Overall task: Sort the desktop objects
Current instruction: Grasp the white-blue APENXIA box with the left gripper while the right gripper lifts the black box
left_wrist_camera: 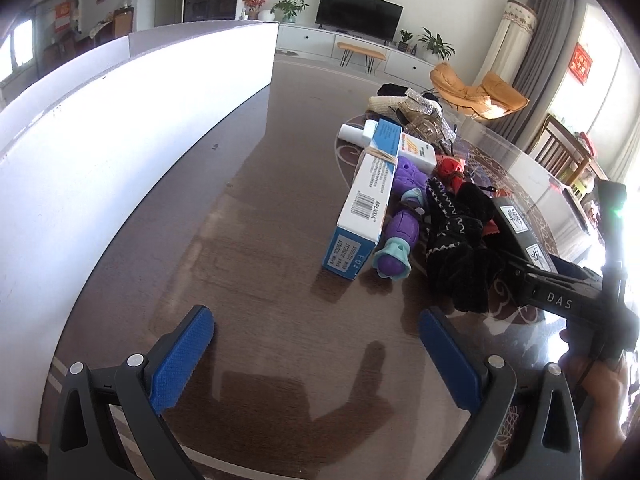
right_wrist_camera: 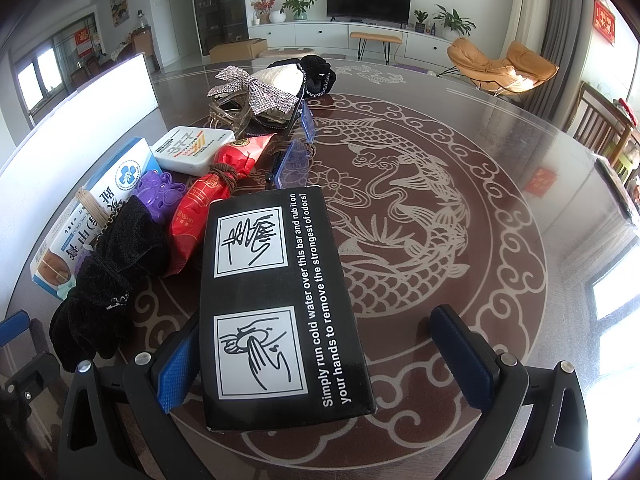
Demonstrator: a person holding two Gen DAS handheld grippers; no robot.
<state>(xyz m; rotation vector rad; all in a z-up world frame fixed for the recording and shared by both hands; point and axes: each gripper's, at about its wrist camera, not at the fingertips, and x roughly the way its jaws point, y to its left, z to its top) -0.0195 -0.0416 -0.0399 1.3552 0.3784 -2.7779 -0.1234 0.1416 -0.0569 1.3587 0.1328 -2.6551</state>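
Black box (right_wrist_camera: 280, 308) lies between the wide-spread fingers of right gripper (right_wrist_camera: 324, 360), left pad touching its edge, not clamped. Left of black box: black velvet scrunchie (right_wrist_camera: 108, 280), red packet (right_wrist_camera: 204, 208), blue-white carton (right_wrist_camera: 96, 204). Left gripper (left_wrist_camera: 316, 360) wide apart, holding nothing, over bare table (left_wrist_camera: 256, 216).

black box (right_wrist_camera: 276, 304): "Simply run cold water over this bar" (white print) | blue-white carton (left_wrist_camera: 366, 196): "APEXTIA"

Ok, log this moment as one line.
left gripper: open, empty, over table | right gripper: open around black box, not clamped | pile: unsorted
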